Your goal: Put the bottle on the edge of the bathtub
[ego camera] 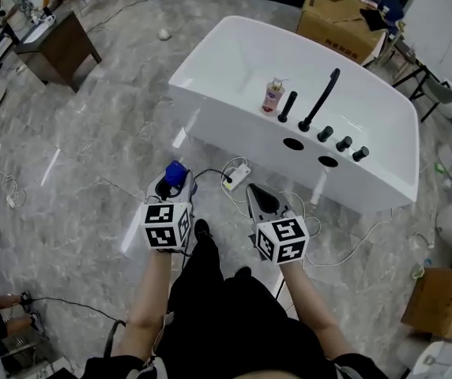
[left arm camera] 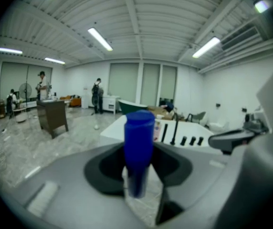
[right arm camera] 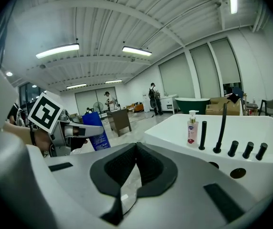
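in the left gripper, blue bottle, white label print illegible

Left hand-held gripper clamped, right closed

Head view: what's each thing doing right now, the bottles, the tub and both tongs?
Left tongs: shut on the blue bottle.
Right tongs: shut, holding nothing.
Blue bottle: upright in the left tongs, not yet at the bathtub.
Pink bottle: standing upright on the bathtub's edge.
Bathtub: standing on the floor.
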Demonstrator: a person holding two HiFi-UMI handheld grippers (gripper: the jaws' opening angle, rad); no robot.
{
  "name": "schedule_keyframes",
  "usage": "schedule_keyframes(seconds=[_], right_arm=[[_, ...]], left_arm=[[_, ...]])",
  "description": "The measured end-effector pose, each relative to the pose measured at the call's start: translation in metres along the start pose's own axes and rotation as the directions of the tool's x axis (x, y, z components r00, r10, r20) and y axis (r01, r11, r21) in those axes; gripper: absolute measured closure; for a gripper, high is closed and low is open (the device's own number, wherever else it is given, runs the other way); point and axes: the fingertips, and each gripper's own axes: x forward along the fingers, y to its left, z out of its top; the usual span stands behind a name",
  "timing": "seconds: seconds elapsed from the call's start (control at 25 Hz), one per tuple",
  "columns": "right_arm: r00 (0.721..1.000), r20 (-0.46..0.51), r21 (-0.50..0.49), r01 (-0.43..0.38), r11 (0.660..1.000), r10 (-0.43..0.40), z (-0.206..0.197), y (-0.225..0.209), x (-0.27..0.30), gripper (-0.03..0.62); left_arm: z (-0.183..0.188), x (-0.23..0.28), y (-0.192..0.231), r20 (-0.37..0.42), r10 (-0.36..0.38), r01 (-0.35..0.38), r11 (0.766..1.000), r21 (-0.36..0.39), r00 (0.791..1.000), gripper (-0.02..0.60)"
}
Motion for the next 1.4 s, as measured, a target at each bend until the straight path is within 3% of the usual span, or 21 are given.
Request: schedule_keyframes(seconds=[0.56, 0.84, 1.08, 1.4], right_arm=[[0.999, -0.048, -0.002, 0.003, 1.000, -0.003, 0.057, 0.018, 0.184, 0.591], [0.999, -0.054, 0.021, -0.006, 1.000, 0.007, 0.079, 0.002, 0.243, 0.591], [0.996, -0.084, 0.018, -0.024, 1.000, 0.026, 0.086, -0.019, 0.288, 0.591], [0.987, -0.141, 0.026, -0.076, 0.997, 0.079, 0.094, -0.047, 0.359, 0.591]], left_arm=[[0.047, 0.110, 0.137, -0.008, -0.037, 0.037, 0.999, -0.023, 0.999, 0.420], [0.063, 0.162, 0.172, -0.013, -0.025, 0.025, 1.000, -0.019, 1.000, 0.422], [0.073, 0.213, 0.191, -0.021, -0.025, 0.024, 0.998, -0.059, 0.999, 0.422], [0.087, 0.293, 0.231, -0.025, 0.049, -0.051, 0.995, -0.089, 0.999, 0.420]])
